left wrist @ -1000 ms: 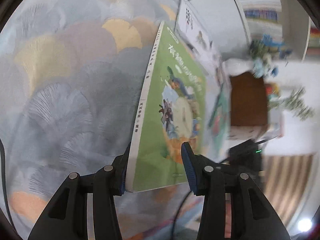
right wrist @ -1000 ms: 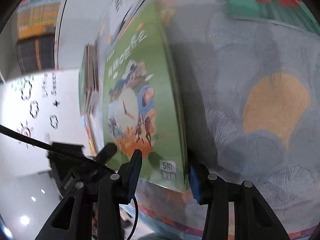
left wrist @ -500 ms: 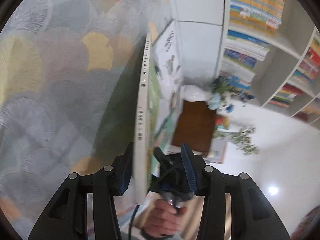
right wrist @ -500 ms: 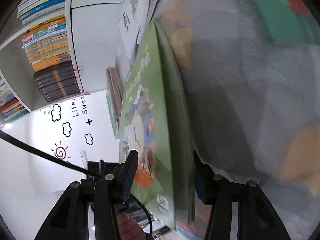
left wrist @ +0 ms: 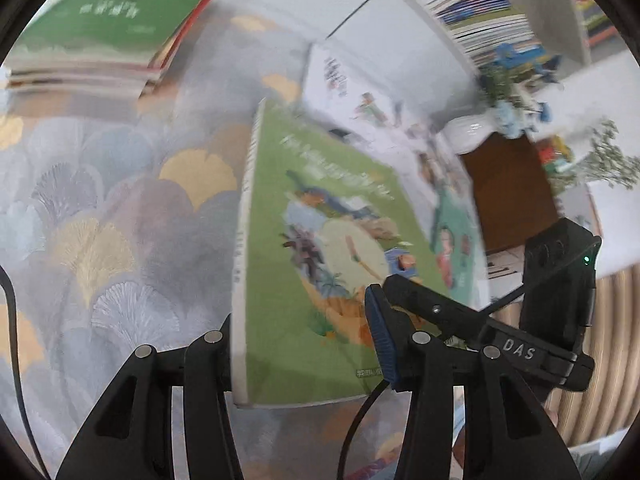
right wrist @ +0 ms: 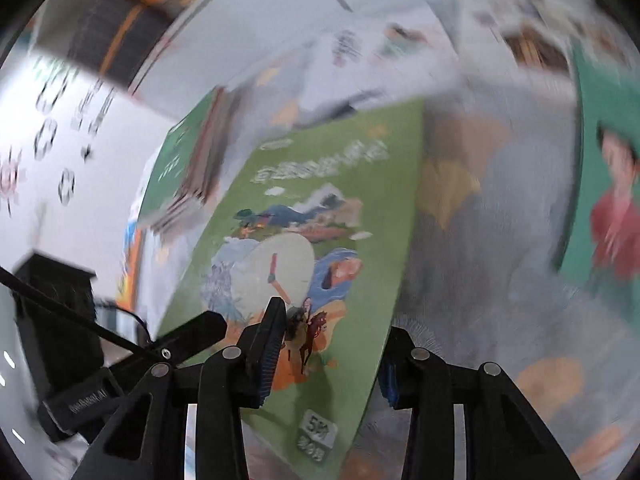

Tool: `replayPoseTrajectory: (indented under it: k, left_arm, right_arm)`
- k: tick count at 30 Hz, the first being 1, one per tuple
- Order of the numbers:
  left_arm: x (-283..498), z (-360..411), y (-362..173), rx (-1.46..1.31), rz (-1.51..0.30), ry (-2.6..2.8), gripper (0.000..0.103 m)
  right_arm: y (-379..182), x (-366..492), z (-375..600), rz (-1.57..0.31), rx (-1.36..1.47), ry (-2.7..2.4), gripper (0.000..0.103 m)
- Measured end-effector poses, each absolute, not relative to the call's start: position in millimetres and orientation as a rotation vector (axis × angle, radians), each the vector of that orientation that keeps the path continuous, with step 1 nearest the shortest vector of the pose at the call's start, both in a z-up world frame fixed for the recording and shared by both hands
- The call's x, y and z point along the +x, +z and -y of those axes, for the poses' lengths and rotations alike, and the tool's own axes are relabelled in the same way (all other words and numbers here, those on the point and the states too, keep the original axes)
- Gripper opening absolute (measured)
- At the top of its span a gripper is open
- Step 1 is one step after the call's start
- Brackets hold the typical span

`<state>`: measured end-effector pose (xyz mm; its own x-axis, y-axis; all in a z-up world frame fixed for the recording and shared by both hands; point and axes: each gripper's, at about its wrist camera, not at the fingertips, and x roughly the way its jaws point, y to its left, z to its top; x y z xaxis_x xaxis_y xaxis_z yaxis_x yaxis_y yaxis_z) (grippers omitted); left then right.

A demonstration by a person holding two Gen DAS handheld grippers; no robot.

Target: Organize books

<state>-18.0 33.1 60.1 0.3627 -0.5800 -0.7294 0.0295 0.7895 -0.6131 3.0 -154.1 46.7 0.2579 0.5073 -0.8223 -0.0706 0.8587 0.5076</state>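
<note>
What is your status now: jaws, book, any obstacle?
Left gripper jaws clamped on green book. Right gripper jaws closing, same book between them. Book tilted over rug. No obstacle seen.

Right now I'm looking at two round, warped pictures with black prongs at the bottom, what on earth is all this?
There is no robot here. A person holds a hand-held gripping tool in each hand, and each tool carries a wide-angle camera that looks along its two black fingers. That is why the pictures are round and bent.

One picture looks out from the left tool, the other from the right tool. Both show the same green book, which sits tilted between each tool's fingers. The right tool's jaws are closing on it. The blur hides how firmly either tool grips.

Below is a patterned carpet. On it lie a stack of books and a white book, and bookshelves stand behind.
</note>
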Motion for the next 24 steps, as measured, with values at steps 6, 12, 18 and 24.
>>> replayPoseTrajectory:
  k: [6,12,18,24]
  left_arm:
    - [-44,-54,94,-0.588,-1.057,-0.445,0.044]
    - [-48,-87,128,-0.678,-0.956,-0.465,0.044]
    - [-19,-136,155,-0.683,-0.831,-0.401,0.044]
    - [28,-192,126,-0.7,-0.83,-0.281,0.044]
  right_arm:
    - [89,-26,141,-1.162,0.299,0.513,0.04]
    - [128,-33,122,-1.091,0.272,0.576,0.04]
    - [165,2,82,-0.988,0.254,0.665,0.041]
    - [140,82,4,-1.053,0.236,0.738,0.042]
